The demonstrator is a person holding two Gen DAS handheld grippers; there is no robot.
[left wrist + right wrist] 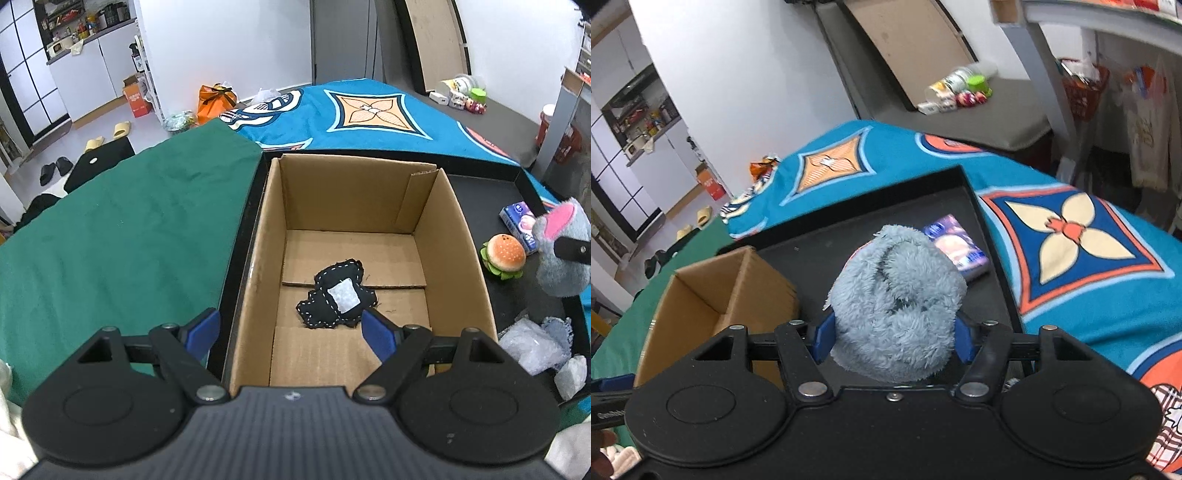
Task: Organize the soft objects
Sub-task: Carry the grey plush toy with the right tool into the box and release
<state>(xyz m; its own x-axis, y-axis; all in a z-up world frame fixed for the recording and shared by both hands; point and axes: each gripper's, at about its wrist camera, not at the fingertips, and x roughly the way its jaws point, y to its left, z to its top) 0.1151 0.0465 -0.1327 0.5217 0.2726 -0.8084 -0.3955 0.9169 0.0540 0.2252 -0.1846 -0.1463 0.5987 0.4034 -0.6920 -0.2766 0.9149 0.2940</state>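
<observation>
Fluffy grey-blue plush toy (895,306), light and squashy, sits mid-frame clamped across its belly by right gripper (894,338) jaws; left gripper (291,328) jaws gape empty.

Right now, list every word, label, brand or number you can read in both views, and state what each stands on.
Nothing reads clearly.
Orange carton on the floor: white print, too small to read.
Tissue pack in the black tray: printed wrapper, blurred.
Jars on the grey mat: labels too small to read.
Black bar at the right wrist view's lower left edge: white lettering, blurred.
</observation>
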